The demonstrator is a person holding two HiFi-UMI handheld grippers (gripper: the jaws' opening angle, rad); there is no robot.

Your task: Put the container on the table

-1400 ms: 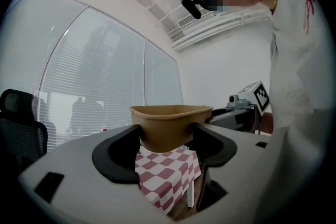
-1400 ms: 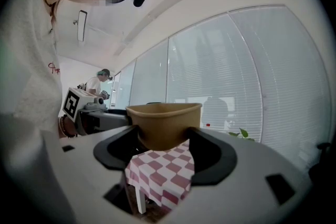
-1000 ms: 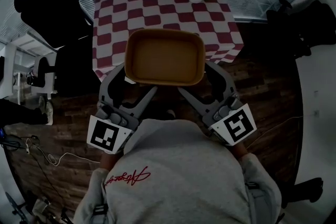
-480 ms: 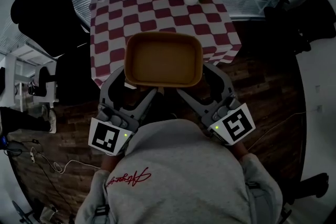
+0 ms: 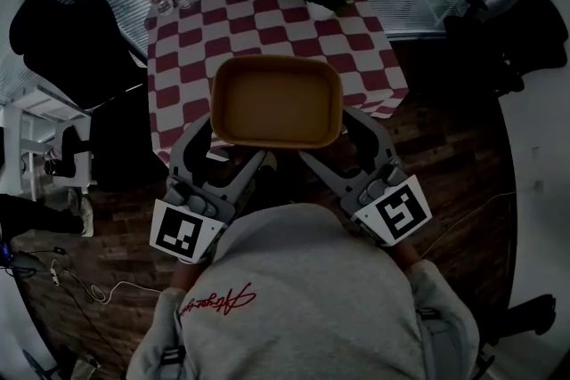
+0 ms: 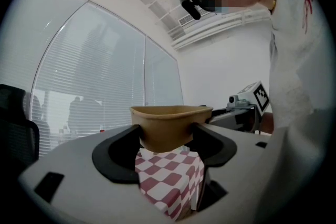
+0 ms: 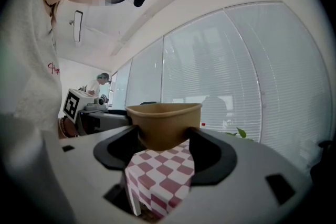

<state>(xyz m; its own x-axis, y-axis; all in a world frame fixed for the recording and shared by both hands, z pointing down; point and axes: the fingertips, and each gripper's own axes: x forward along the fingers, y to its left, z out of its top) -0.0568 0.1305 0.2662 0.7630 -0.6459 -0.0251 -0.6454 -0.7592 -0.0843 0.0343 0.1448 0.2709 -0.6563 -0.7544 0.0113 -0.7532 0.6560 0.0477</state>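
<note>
Both ends of container [image 5: 277,101] clamped, left claw [image 6: 165,139] and right claw [image 7: 164,141], its inside visible from head view only

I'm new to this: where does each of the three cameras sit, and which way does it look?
Head view: on the person's head, looking steeply down at the container, checkered table beyond; shows their sweatshirt, left gripper and right gripper.
Left gripper view: rides the left gripper, looking along its jaws, shut on the container; the sweatshirt at right.
Right gripper view: likewise on the right gripper, shut on the container; sweatshirt at left.
Both gripper views share container, checkered table, the other gripper.
</note>
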